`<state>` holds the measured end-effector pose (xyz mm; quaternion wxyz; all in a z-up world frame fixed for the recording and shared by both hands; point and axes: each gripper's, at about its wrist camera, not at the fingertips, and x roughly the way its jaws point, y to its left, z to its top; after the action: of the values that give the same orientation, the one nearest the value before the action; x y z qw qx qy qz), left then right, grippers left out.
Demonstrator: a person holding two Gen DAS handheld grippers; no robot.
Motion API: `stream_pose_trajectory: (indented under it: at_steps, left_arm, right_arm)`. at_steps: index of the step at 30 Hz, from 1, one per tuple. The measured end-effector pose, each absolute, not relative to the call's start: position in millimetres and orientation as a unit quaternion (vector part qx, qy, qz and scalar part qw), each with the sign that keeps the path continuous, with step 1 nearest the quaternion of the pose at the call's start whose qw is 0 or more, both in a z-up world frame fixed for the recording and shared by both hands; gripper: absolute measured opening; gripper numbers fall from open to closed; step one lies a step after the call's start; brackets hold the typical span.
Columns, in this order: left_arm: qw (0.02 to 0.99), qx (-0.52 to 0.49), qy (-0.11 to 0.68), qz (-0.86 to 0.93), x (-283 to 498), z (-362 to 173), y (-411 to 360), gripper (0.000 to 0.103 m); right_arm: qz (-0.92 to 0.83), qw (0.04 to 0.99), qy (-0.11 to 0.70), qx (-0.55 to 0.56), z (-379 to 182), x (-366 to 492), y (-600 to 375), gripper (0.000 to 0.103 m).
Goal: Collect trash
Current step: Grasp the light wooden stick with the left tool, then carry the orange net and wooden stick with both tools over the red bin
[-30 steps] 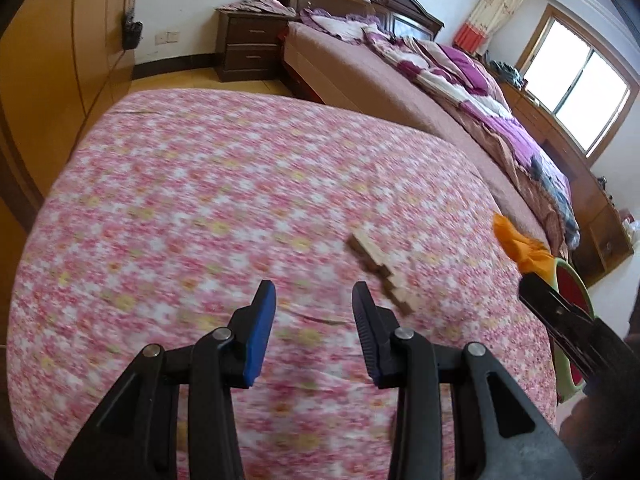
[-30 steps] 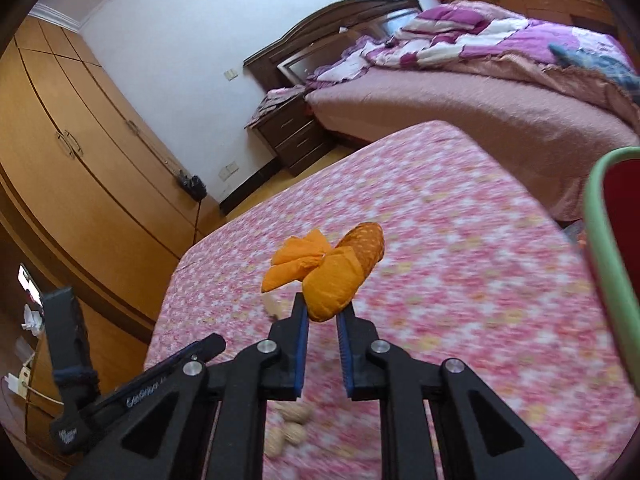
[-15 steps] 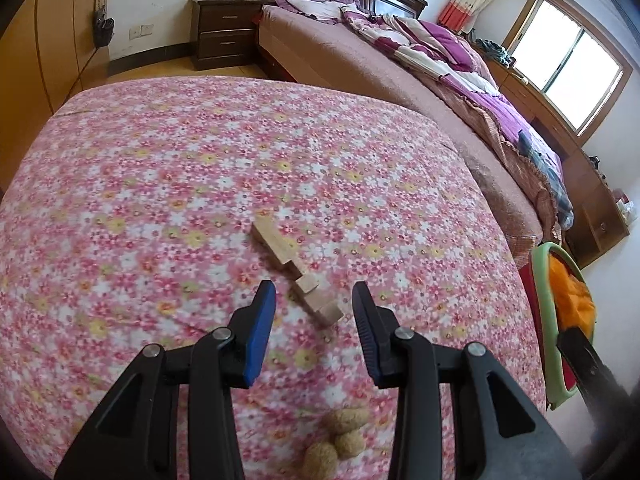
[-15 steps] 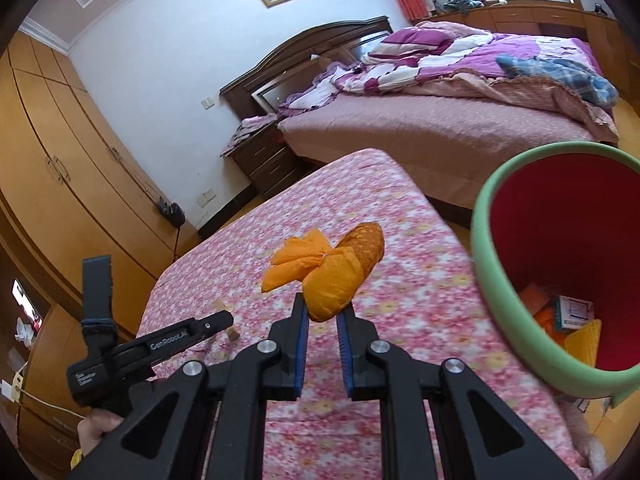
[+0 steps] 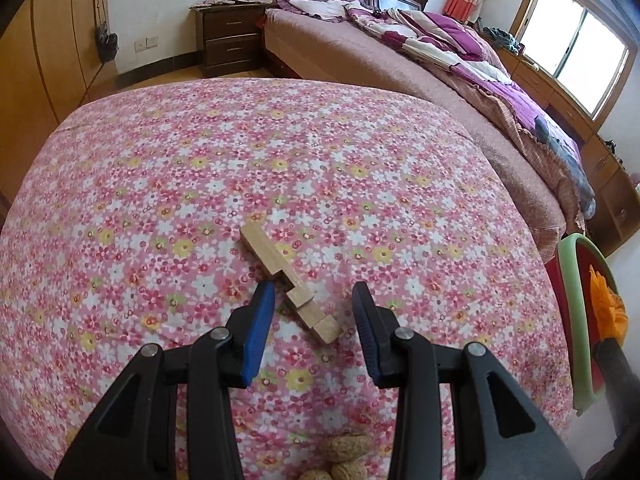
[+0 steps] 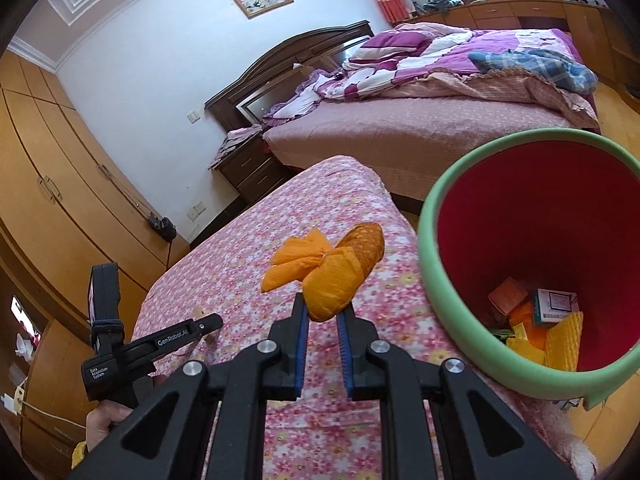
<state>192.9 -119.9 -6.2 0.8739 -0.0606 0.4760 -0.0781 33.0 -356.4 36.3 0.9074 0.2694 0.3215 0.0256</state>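
A notched wooden stick point(image 5: 286, 280) lies on the pink flowered bedspread point(image 5: 200, 184). My left gripper point(image 5: 314, 300) is open just above it, one blue finger on each side of the stick's near half, pads apart from the wood. Some peanuts point(image 5: 344, 448) lie under the gripper's body. My right gripper point(image 6: 322, 312) is shut on a crumpled orange paper wad point(image 6: 336, 276), held in the air beside the green-rimmed red bin point(image 6: 432, 240). The left wrist view shows that wad point(image 5: 604, 308) over the bin's rim point(image 5: 570, 320).
The bin stands off the spread's right edge and holds several scraps: small boxes point(image 6: 554, 306) and yellow and orange paper. A large bed point(image 5: 400, 80) and a nightstand point(image 5: 228, 40) lie beyond. Wardrobes point(image 6: 48, 184) line the left wall. A hand point(image 6: 108, 420) holds the left tool.
My left gripper has slid over the spread until the wooden stick sits between its open fingers. My right gripper has carried the orange wad toward the bin, which now fills the right side.
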Motion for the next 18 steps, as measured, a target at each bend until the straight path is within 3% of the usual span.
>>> stream_pose_trajectory:
  at_steps: [5,14,18]
  left_arm:
    - [0.873,-0.074,0.476,-0.077,189.7,-7.1,-114.8,0.039]
    - [0.869,-0.097,0.478,-0.082,171.8,-6.8,-99.6,0.011]
    - [0.865,-0.105,0.481,-0.101,163.1,-5.4,-101.4,0.010]
  right_arm:
    - [0.025,0.907,0.317,0.278,35.8,27.9,-362.4,0.016]
    - [0.022,0.908,0.310,0.282,39.3,16.9,-367.8,0.016]
    - [0.018,0.910,0.303,0.282,43.7,7.4,-370.2,0.016]
